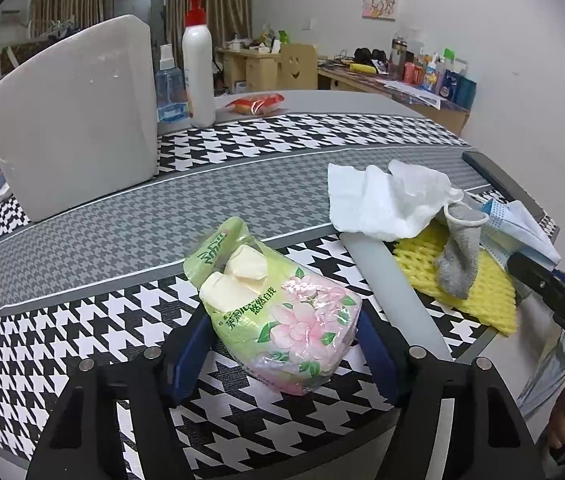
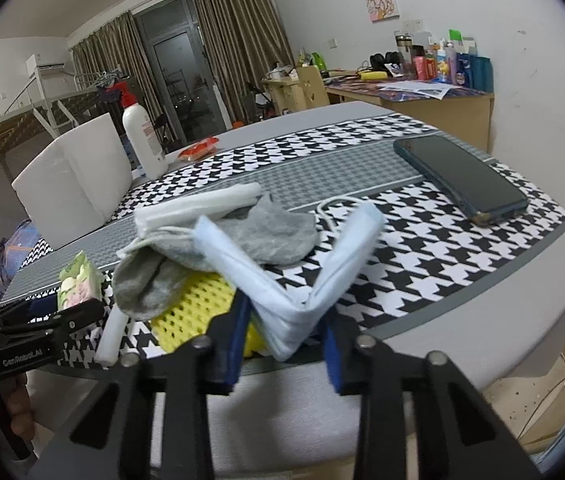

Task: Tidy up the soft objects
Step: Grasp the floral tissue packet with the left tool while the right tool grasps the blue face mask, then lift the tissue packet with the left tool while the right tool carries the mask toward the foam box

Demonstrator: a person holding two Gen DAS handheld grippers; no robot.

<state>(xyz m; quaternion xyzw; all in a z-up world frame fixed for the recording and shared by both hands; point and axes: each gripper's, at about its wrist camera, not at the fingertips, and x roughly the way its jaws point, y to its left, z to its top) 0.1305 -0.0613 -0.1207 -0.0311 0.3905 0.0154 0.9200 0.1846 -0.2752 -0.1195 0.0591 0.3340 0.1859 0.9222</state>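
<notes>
1. Both tongs are busy: the left gripper has its blue pads pressed against the two sides of a flowery green tissue pack, so it's clamped on that. The pack sits low over the houndstooth tablecloth, near the front edge; can't tell if it's touching the cloth or slightly lifted.
2. The right gripper is pinching a light blue face mask, folded into a V shape between the pads. One ear loop trails back onto the cloth.
3. Just behind the mask there's a messy pile: a grey sock draped over a yellow foam net, and a second grey sock flat behind it.
4. From the left wrist view the same pile shows a crumpled white tissue lying partly on top of the yellow net and touching the sock.
5. A white foam strip lies between the tissue pack and the pile.
6. Other stuff on the table: a big white foam block at the back left, a white pump bottle with a red top beside it, a red snack packet further back, and a dark phone on the right side, well apart from the pile.
</notes>
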